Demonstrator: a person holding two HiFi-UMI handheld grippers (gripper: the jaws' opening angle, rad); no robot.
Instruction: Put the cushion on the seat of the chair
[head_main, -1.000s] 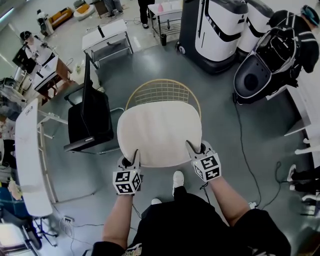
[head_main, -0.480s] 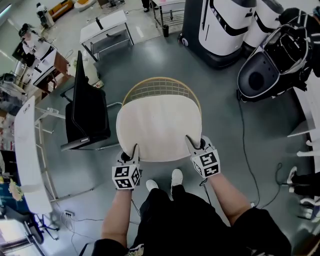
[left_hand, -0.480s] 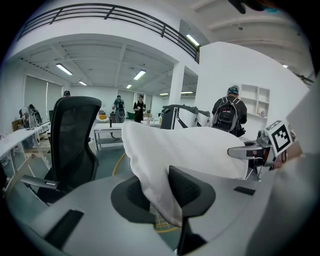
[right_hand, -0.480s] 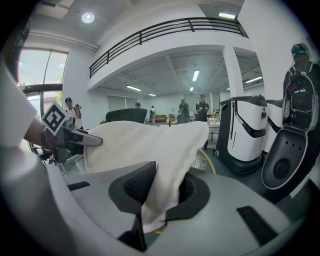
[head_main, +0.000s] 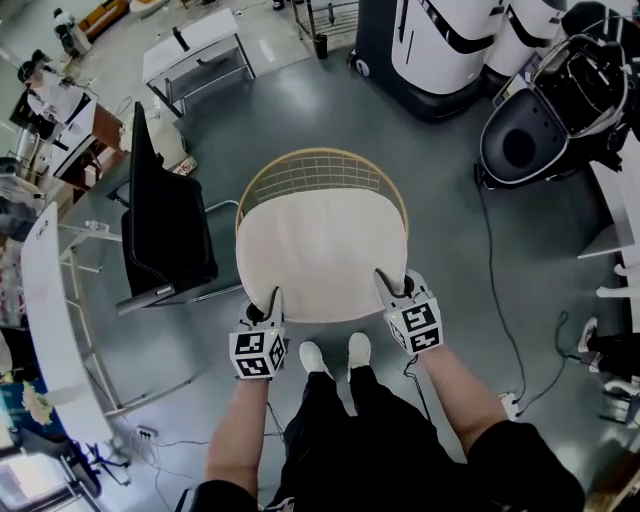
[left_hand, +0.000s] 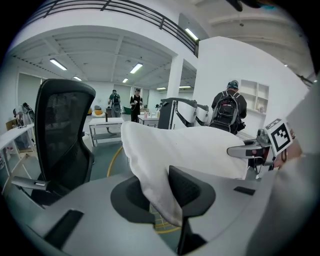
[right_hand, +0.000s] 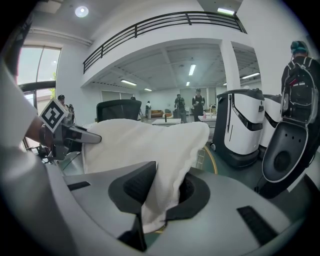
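A cream, rounded cushion (head_main: 320, 255) hangs flat over the wire chair (head_main: 325, 172), whose yellow-rimmed back shows beyond its far edge. My left gripper (head_main: 272, 300) is shut on the cushion's near left corner, and my right gripper (head_main: 385, 283) is shut on its near right corner. In the left gripper view the cushion (left_hand: 165, 155) bunches between the dark pads (left_hand: 185, 187), with the right gripper (left_hand: 250, 150) visible across it. In the right gripper view the cushion (right_hand: 150, 150) is pinched in the same way. The chair seat is hidden under the cushion.
A black office chair (head_main: 160, 225) stands just left of the wire chair, beside a long white table (head_main: 50, 320). Large black-and-white machines (head_main: 440, 50) stand behind and to the right. A cable (head_main: 500, 300) runs along the floor on the right. People stand in the distance.
Both grippers have carried the cushion downward and slightly forward. The person's feet have stepped closer under the cushion's near edge.
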